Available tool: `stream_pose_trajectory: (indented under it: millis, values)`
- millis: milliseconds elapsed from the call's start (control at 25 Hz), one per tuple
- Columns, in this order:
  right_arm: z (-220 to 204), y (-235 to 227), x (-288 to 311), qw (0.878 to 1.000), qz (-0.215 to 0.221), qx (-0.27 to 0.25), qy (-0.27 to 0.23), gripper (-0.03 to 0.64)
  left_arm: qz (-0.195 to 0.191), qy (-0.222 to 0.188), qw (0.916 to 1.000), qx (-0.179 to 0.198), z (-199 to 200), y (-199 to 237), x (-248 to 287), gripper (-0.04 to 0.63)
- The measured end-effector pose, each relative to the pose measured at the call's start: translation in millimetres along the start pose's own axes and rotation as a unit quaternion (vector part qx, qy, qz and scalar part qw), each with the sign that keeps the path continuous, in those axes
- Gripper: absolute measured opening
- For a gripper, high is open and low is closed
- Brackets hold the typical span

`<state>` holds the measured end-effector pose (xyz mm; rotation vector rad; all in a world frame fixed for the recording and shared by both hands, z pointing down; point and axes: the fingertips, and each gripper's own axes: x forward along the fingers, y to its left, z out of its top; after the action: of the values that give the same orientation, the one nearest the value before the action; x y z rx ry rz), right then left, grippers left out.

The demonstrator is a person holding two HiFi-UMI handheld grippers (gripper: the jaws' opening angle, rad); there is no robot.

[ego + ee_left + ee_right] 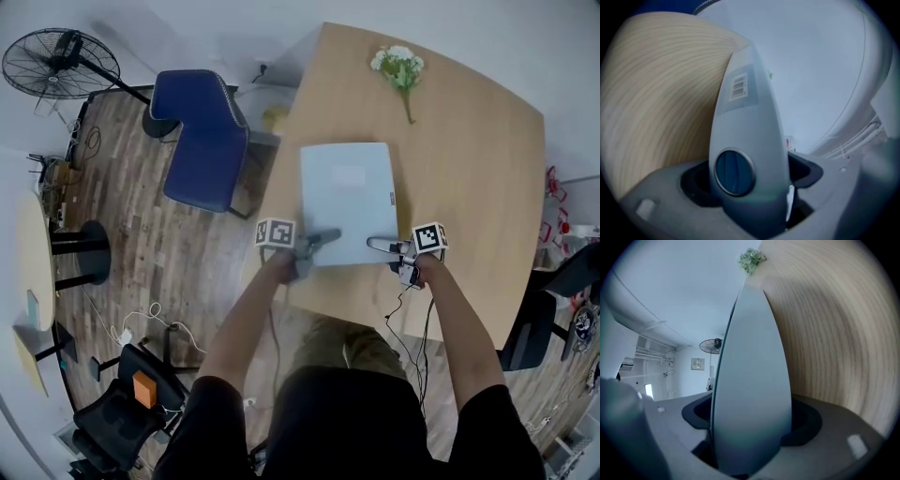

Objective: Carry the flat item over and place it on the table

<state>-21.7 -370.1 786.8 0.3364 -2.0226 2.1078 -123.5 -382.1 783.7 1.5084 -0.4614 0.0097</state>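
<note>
A flat white rectangular item (347, 202) lies on the light wooden table (469, 169), its near edge toward me. My left gripper (317, 239) is at the item's near left corner and my right gripper (381, 247) at its near right corner. In the left gripper view the item (745, 117) stands edge-on between the jaws, with a barcode label and a round blue inset on it. Dark gaps show on both sides of it. In the right gripper view the item (752, 380) likewise sits between the jaws with gaps on each side. Both grippers are open around it.
A small bunch of white flowers (399, 66) lies at the table's far side, beyond the item. A blue chair (202, 136) stands left of the table, and a floor fan (58, 61) at the far left. A black chair (548, 300) is at the right edge.
</note>
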Motion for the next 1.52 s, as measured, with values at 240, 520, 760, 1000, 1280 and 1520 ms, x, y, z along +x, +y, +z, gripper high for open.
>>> stream_pose_trajectory:
  millis: [240,520,760,1000,1280,1520]
  values:
    - [1.7,-1.5,-2.2,0.999,-0.028,-0.009,-0.037,0.408,0.045,0.004,0.999,0.001,2.7,1.7,-0.2,0.426]
    - [-0.8,-2.9,-7.6,0.993,-0.088,-0.026,-0.068,0.448,0.11,-0.019,0.9937,0.01,0.5,4.6,-7.0,0.465]
    - [-1.7,-2.3,-12.8,0.989,-0.115,-0.05,-0.079,0.459,0.14,-0.045,0.9884,0.037,-1.9,2.6,-9.2,0.483]
    - [-3.8,-1.3,-15.0,0.985,-0.129,-0.068,-0.094,0.462,0.167,-0.049,0.9826,0.064,-6.9,3.8,-15.2,0.495]
    - [-7.8,1.7,-9.2,0.981,-0.141,-0.081,-0.109,0.462,0.175,-0.113,0.9746,0.083,-7.3,6.2,-26.4,0.492]
    - [-2.9,5.0,-15.9,0.969,-0.175,-0.101,-0.14,0.462,0.195,-0.121,0.9699,0.081,-6.9,6.1,-25.2,0.499]
